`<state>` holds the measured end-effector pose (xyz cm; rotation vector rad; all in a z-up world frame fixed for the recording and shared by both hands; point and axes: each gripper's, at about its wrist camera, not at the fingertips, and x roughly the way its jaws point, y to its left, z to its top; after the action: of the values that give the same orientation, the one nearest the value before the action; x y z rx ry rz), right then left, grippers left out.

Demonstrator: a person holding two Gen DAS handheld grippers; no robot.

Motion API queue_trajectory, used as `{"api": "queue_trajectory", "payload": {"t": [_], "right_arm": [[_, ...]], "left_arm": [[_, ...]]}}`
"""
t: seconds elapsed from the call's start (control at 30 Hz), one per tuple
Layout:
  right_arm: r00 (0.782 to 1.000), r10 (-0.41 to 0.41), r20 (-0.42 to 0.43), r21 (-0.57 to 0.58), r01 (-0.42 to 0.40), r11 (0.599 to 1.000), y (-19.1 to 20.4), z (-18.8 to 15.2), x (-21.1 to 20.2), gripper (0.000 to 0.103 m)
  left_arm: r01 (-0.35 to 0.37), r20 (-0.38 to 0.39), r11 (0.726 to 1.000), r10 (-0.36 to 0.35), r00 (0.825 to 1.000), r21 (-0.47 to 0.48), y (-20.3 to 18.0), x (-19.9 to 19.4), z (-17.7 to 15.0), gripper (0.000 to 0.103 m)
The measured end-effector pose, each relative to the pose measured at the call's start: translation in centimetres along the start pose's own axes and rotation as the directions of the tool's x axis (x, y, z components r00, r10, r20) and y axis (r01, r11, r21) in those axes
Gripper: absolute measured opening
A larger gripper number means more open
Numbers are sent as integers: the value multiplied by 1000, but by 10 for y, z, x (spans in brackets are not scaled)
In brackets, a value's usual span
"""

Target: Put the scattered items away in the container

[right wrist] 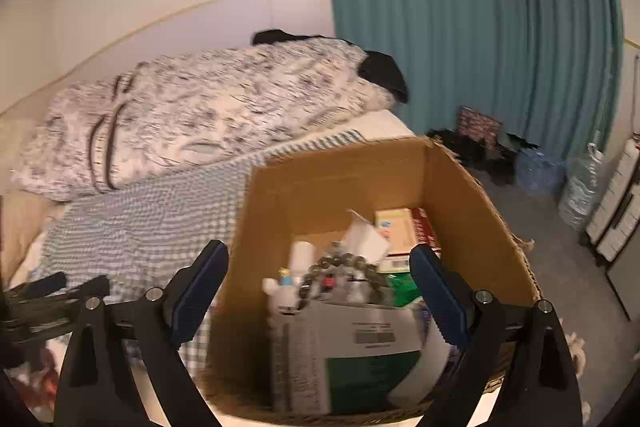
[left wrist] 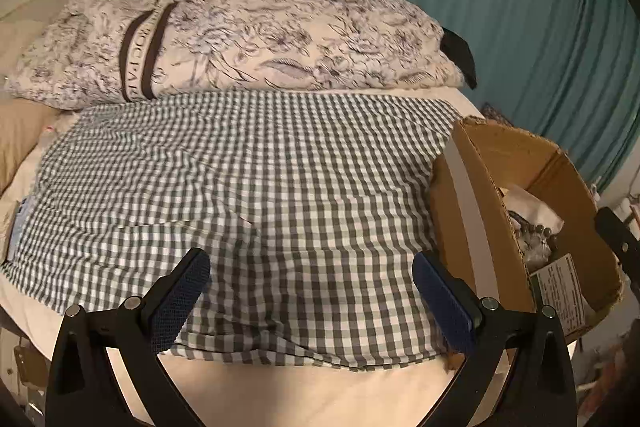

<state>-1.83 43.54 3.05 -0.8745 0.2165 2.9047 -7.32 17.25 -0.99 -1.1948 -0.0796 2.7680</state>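
Right gripper [right wrist: 318, 291] hung over box [right wrist: 472, 187] at bed's right edge, jaws wide, empty. Left gripper [left wrist: 310, 291] wide, empty, over checked cloth [left wrist: 248, 179].

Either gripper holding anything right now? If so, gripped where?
Nothing held. Left gripper is open over the checked cloth; right gripper is open above the cardboard box, nothing between its fingers.
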Motion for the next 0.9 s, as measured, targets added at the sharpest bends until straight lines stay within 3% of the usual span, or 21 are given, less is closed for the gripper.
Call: {"api": "queue_trajectory", "payload": {"t": [0.13, 0.27, 0.9], "right_arm": [[1000, 1, 5, -33, -1, 999, 13, -4, -5, 95], [999, 35, -17, -19, -35, 999, 15, -10, 0, 103], [995, 49, -84, -35, -52, 998, 32, -28, 17, 103]], "left_arm": [[0, 17, 1000, 0, 1000, 1, -2, -6, -2, 103], [-11, 17, 1000, 11, 1000, 25, -4, -8, -10, 103], [-38, 57, 997, 35, 998, 65, -4, -19, -10, 103]]}}
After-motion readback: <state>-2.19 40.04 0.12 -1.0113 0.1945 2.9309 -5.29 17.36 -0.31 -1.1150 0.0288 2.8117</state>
